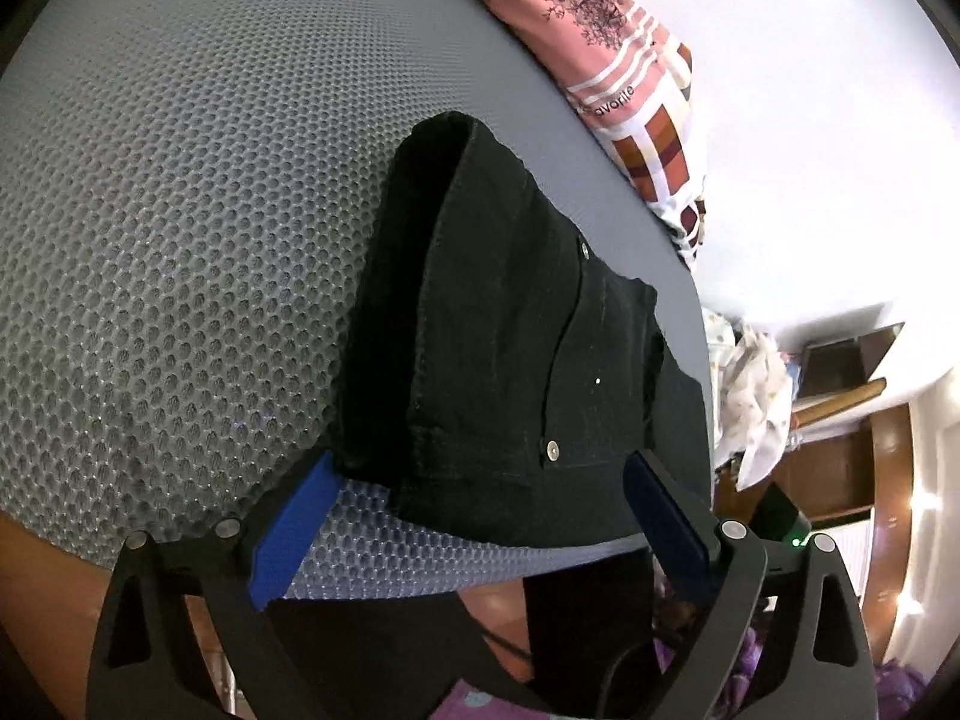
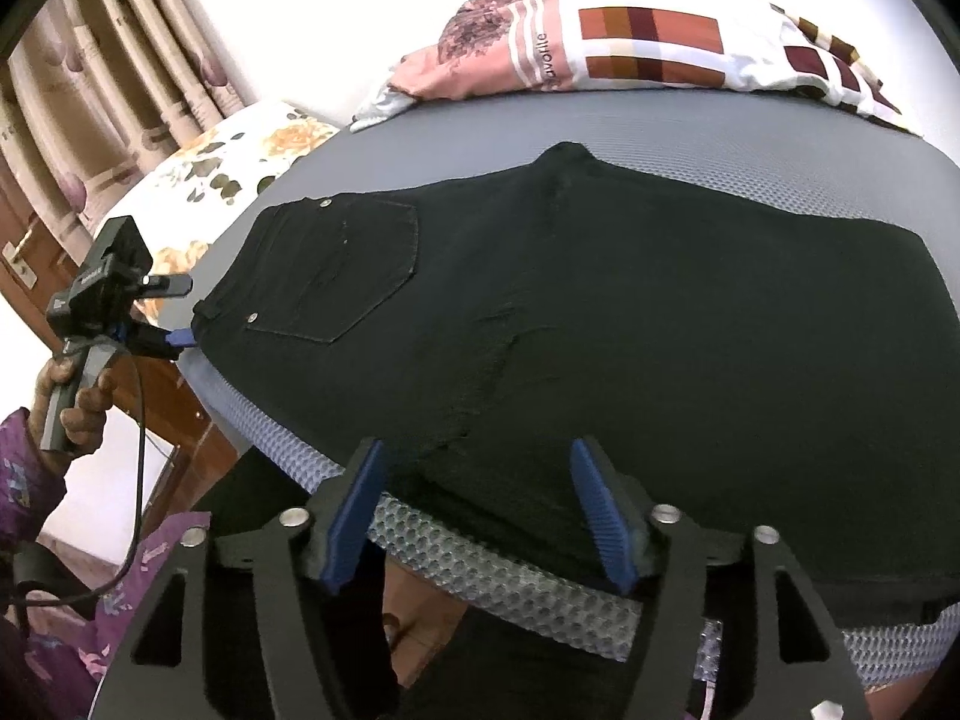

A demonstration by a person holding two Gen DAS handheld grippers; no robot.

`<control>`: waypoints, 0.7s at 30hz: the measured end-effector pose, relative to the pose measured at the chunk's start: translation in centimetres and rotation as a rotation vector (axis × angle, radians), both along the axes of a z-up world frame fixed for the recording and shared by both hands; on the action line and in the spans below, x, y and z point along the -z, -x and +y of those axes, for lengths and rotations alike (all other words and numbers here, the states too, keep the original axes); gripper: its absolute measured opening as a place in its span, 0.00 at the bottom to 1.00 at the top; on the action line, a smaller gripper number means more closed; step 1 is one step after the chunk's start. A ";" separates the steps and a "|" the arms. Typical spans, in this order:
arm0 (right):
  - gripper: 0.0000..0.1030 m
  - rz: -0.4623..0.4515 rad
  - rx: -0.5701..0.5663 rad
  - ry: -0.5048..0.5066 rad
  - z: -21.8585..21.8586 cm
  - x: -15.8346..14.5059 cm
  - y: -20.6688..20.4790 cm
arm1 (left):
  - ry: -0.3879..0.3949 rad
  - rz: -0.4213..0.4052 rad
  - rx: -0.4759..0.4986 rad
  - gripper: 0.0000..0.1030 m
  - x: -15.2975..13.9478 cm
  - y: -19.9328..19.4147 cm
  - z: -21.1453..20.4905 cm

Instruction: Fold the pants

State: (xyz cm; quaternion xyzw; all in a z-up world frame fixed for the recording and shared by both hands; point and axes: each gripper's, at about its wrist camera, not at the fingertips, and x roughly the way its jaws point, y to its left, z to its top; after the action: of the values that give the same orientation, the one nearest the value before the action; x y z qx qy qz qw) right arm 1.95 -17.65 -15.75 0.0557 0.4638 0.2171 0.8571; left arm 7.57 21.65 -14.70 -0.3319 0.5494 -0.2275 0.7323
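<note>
So on the far left of the right wrist view, a hand (image 2: 72, 402) holds the left gripper (image 2: 180, 315) by the waistband corner of the black pants (image 2: 600, 312), wide open, nothing pinched. The pants lie flat across the grey mesh mat (image 2: 510, 576), mid-frame. Lower centre, the right gripper (image 2: 480, 516) straddles the near edge, partly open, pads not pressing. A patterned blanket (image 2: 648, 42) sits upper right.
</note>
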 end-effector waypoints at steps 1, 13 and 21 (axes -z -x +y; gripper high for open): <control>0.67 -0.001 -0.003 0.003 0.1 0.0 0.0 | 0.009 -0.002 -0.001 0.92 0.0 -0.2 0.0; 0.74 0.001 -0.006 -0.010 0.1 0.1 0.1 | 0.205 0.064 -0.006 0.92 1.6 -1.2 -1.6; 0.82 -0.002 -0.022 -0.012 0.4 0.1 0.1 | 0.335 0.052 -0.123 0.92 3.0 0.2 -1.5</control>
State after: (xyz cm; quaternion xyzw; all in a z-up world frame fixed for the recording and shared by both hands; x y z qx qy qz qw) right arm 1.89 -17.21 -15.88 0.0558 0.4624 0.2294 0.8547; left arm 7.33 20.13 -17.65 -0.4882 0.5012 -0.2618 0.6648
